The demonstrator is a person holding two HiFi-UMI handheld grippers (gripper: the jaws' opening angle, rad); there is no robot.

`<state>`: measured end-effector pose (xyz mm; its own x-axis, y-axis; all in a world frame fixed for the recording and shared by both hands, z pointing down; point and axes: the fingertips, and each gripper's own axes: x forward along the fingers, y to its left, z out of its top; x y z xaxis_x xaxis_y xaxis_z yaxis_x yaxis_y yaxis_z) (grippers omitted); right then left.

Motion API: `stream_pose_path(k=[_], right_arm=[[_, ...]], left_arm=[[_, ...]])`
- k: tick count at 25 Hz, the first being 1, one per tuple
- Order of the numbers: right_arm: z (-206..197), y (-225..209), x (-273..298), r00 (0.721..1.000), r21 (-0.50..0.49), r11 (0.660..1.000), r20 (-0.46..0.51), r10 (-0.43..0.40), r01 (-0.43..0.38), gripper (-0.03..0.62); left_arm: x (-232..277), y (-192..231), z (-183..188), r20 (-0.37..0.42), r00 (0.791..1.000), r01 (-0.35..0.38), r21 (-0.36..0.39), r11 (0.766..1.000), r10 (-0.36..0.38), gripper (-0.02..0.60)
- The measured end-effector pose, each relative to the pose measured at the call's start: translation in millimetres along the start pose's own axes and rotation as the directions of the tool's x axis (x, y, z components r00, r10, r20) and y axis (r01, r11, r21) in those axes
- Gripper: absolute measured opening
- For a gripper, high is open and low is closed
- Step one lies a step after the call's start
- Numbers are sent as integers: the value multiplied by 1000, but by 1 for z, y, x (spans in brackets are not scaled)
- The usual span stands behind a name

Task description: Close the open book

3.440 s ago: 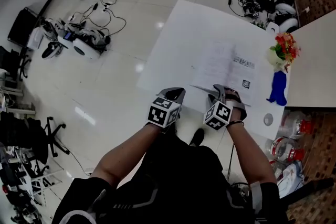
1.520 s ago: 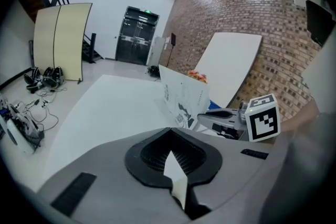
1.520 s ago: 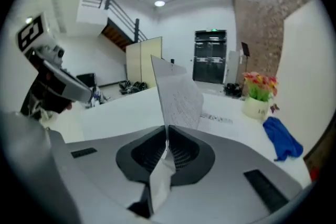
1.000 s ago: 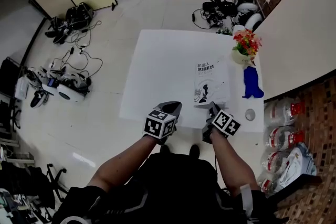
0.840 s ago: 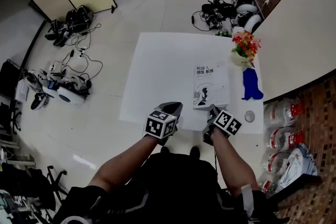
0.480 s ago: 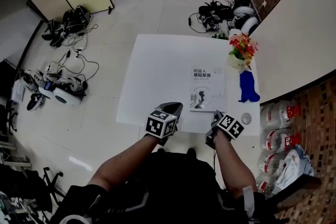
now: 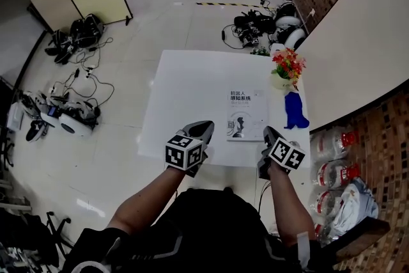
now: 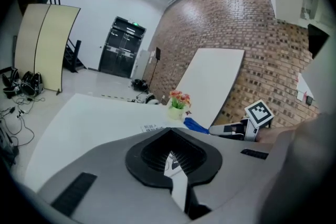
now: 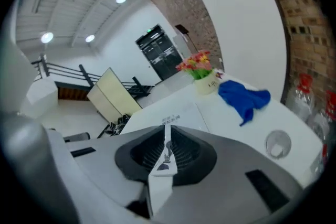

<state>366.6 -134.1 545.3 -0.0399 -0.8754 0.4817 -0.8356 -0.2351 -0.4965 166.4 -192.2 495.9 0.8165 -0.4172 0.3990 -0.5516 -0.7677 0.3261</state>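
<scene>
The white softcover book with dark print on its front lies shut and flat on the white rectangular table. It sits close to the near edge, right of the middle, so I judge the closing done.

It looks thin and light to me, with a bendy cover and a smooth, probably slippery face. Lying flush on the top, it offers little to pinch. If I had to handle it again, I would go for a free corner or the long edge away from the spine and lift gently, since a hard nip could crease the cover or tear a page.

Just beyond it, by the right edge, lies a crumpled blue cloth. A pale pot of red and yellow flowers stands nearer the far right corner. A small round grey disc rests near the near right corner.

My left gripper and right gripper hover at the near edge, either side of the book and clear of it. Both sets of jaws are pressed together with nothing in them.
</scene>
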Motion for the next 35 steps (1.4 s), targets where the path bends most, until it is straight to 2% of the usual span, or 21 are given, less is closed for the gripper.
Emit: stream_pose_path(k=[3,6,11,22,29,31,35], right_arm=[[31,34,-15,995,-177,981,38,89,-80,20],[55,66,-35,982,-289,947,80,172,-142,18],[73,101,-63,965,-426,890,123,233,-160,18],[81,124,-88,948,-536,823,118,295,-189,18],[86,122,-108,927,-561,789,95,364,-252,18],[87,117,-112,920,-561,782,88,382,-271,18],[80,112,-119,914,-564,770,64,400,-298,18]], left_arm=[[-18,6,20,64,998,-24,33,999,22,-6],[-36,11,37,119,992,-49,49,998,43,-6],[-60,10,50,173,984,-59,44,997,51,-6],[-77,-18,62,223,974,-63,110,992,37,-6],[-89,-47,74,252,966,-86,108,990,56,-6],[-94,-54,79,269,959,-111,82,990,85,-6],[-108,-65,69,300,948,-134,76,988,106,-6]])
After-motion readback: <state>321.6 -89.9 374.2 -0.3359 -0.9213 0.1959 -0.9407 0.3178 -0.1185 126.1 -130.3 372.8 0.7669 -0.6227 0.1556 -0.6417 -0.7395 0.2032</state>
